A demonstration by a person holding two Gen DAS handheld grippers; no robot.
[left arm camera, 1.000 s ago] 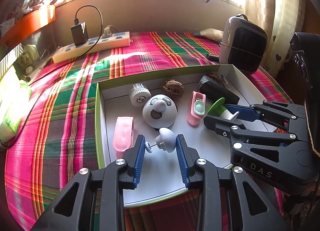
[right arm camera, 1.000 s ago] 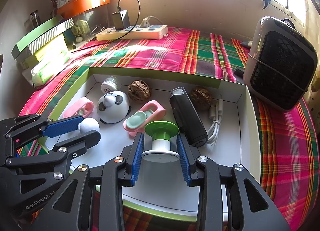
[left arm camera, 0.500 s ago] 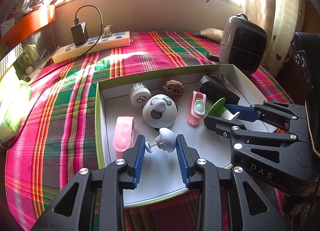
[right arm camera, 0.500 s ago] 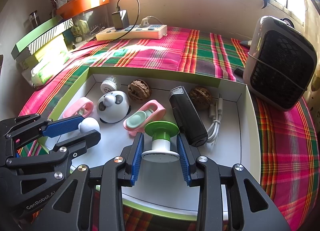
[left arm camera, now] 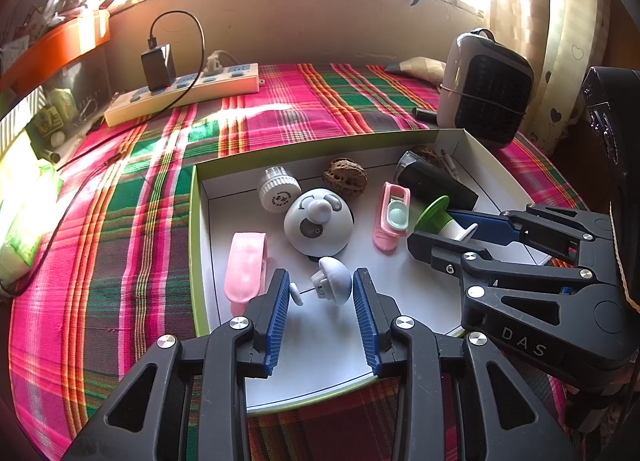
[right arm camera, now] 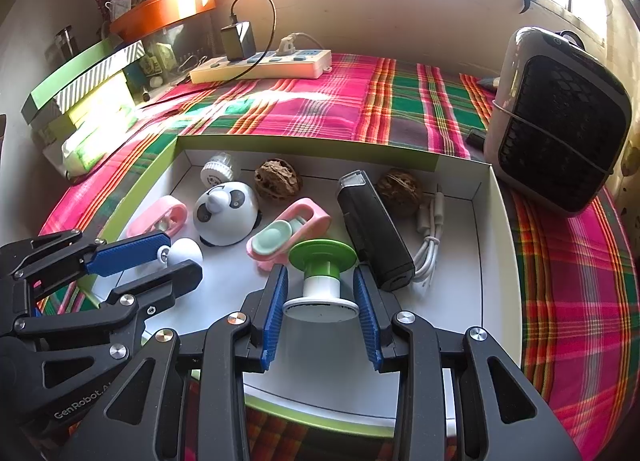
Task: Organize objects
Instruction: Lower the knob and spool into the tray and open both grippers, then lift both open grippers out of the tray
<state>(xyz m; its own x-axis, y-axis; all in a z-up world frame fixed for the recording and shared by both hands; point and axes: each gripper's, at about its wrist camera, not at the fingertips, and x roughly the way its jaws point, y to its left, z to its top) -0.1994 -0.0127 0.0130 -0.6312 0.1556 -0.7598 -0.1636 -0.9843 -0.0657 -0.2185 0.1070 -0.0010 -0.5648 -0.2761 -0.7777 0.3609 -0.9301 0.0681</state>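
A white box with a green rim (left arm camera: pixel 195 229) lies on the plaid cloth and holds several small things. My left gripper (left arm camera: pixel 320 301) hangs low over its near left part, jaws opening. A small white mushroom-shaped knob (left arm camera: pixel 334 283) lies between the pads with thin gaps on both sides. My right gripper (right arm camera: pixel 320 301) is in the box's near middle, jaws opening too. A green-topped white spool (right arm camera: pixel 322 273) stands upright on the box floor between its pads, which no longer press on it. From the right wrist view, the left gripper (right arm camera: pixel 176 261) and the knob (right arm camera: pixel 185 251) show at the left.
In the box are a panda dome (right arm camera: pixel 226 213), two walnuts (right arm camera: pixel 278 179), pink clips (right arm camera: pixel 290 229), a black device (right arm camera: pixel 374 229), a white cable (right arm camera: pixel 430 237) and a ribbed cap (right arm camera: pixel 216 169). A fan heater (right arm camera: pixel 560 121) stands at the right, a power strip (right arm camera: pixel 260 65) at the back.
Both pairs of jaws have widened a little around the knob and the spool. Neither hand nor any object has shifted.
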